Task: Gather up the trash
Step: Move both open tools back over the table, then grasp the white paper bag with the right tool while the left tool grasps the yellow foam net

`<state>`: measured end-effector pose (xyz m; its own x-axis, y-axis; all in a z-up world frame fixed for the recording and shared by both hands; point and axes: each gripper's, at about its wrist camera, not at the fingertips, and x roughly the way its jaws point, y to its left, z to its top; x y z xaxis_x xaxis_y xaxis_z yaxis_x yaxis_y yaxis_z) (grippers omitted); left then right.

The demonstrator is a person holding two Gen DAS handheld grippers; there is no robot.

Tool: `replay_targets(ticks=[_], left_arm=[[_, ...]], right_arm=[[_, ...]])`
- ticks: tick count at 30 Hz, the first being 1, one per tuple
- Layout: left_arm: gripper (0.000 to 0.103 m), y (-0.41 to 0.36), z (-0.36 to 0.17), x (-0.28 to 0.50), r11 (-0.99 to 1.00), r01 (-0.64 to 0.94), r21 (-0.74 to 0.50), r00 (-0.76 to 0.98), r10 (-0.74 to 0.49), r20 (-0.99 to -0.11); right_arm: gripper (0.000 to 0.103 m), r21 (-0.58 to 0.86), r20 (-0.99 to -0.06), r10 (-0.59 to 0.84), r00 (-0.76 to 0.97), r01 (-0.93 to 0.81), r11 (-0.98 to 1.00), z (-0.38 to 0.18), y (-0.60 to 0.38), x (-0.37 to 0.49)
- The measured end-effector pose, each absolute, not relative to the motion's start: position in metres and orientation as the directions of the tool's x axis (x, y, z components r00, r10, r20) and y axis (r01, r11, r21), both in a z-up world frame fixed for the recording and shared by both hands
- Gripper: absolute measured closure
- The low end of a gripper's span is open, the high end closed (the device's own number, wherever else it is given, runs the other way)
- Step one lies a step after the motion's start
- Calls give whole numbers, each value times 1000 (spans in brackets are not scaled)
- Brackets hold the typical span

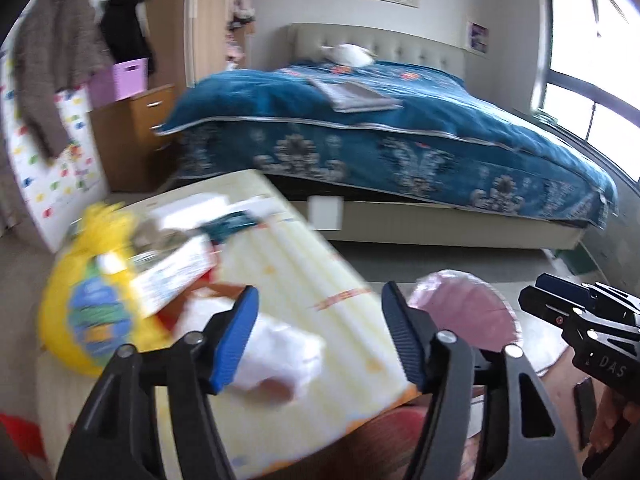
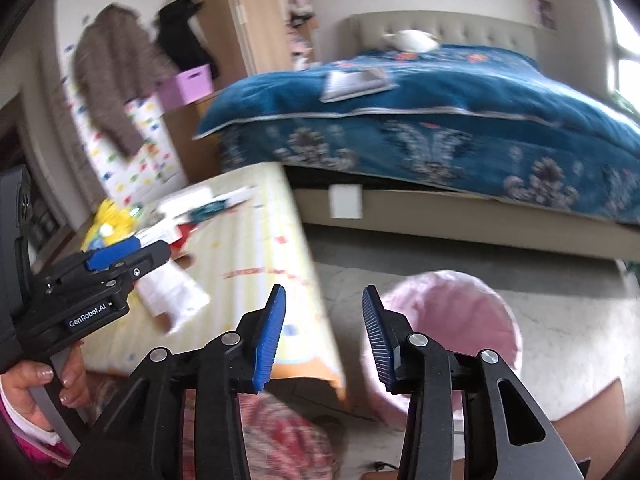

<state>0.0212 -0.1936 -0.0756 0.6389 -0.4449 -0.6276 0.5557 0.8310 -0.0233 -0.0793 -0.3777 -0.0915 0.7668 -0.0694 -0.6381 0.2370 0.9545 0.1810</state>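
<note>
A low table with a pale yellow cloth [image 1: 296, 264] carries trash: a yellow snack bag [image 1: 92, 300], a white-and-red packet [image 1: 172, 276], crumpled white paper [image 1: 280, 356] and other wrappers near the far edge [image 1: 208, 216]. My left gripper [image 1: 316, 336] is open and empty, just above the white paper. A bin lined with a pink bag [image 2: 452, 320] stands on the floor right of the table. My right gripper [image 2: 324, 332] is open and empty, between the table edge [image 2: 320, 320] and the bin. The left gripper also shows in the right wrist view [image 2: 128, 258]. Both views are blurred.
A bed with a blue quilt [image 1: 400, 128] stands beyond the table, with a book on it [image 1: 356, 96]. A wooden nightstand [image 1: 136, 132] with pink boxes and hanging coats [image 1: 52, 80] are at the left. A window [image 1: 592, 52] is at the right.
</note>
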Motion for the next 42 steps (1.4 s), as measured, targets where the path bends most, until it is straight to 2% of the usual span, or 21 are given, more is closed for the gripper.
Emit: replay_targets(ticks=[3,7,14,27,30,36,38,40,41,42], left_arm=[[36,-154,-75,26,876,483,-18,678,-387,-625],[22,-102,-78,33,933,361,-17,730,-293,-618],[7,-25,-91,64,984,153,-87,737,-172,-654],[7,-35,-114,106,977,213,-12,691,-160,-705],[7,-33,-117,109,977,212,-6,688,-154,-709],[7,-29,-118,112,977,213,-18,683,-162,-713],[7,-31,-118,111,975,221,-18,682,-167,-712],[7,-32,-119,109,974,227,-16,680,-170,-713],[7,-33,-120,109,973,229,-17,678,-172,-714],[7,-34,-120,109,973,230,-17,676,-172,-716]], right_arm=[[59,161,-646,-21,763,163,973,-90,-346,-62],[51,132,-656,31,754,75,988,-91,-309,-41],[40,99,-676,72,733,-6,995,-94,-269,-9],[38,95,-752,116,649,-67,993,-124,-254,44],[29,80,-780,118,615,-90,993,-138,-249,60],[28,58,-837,121,534,-134,989,-165,-241,77],[32,19,-837,110,535,-172,985,-168,-233,72],[48,18,-835,127,536,-203,979,-168,-228,64],[53,17,-834,129,537,-209,978,-167,-227,61],[63,17,-833,133,538,-215,976,-166,-225,58]])
